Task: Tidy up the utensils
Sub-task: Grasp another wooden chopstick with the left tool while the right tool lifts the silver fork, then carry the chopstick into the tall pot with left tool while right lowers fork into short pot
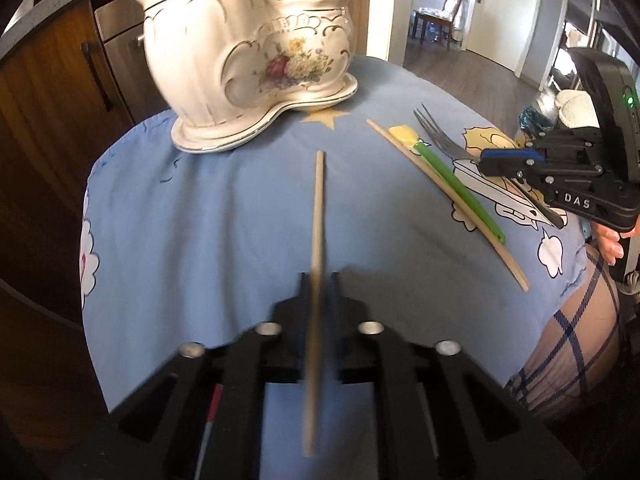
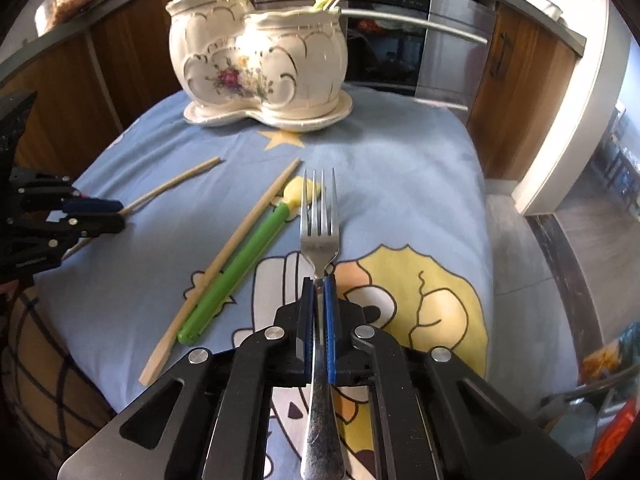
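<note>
Gripping one utensil in each tool above the blue-clothed worktop (image 1: 200, 220).

Left wrist: the left tool (image 1: 319, 280) is clenched on a pale wooden chopstick (image 1: 318, 216) pointing toward the white floral holder (image 1: 248, 60); open cloth lies between.
Right wrist: the right tool (image 2: 319, 284) clamps a steel fork (image 2: 319, 224), beside a second chopstick (image 2: 224, 264) and green spatula (image 2: 236, 272) lying flat.

Daylit, soft shadows, fisheye-bent edges, blurred near fingers (image 1: 320, 292).
</note>
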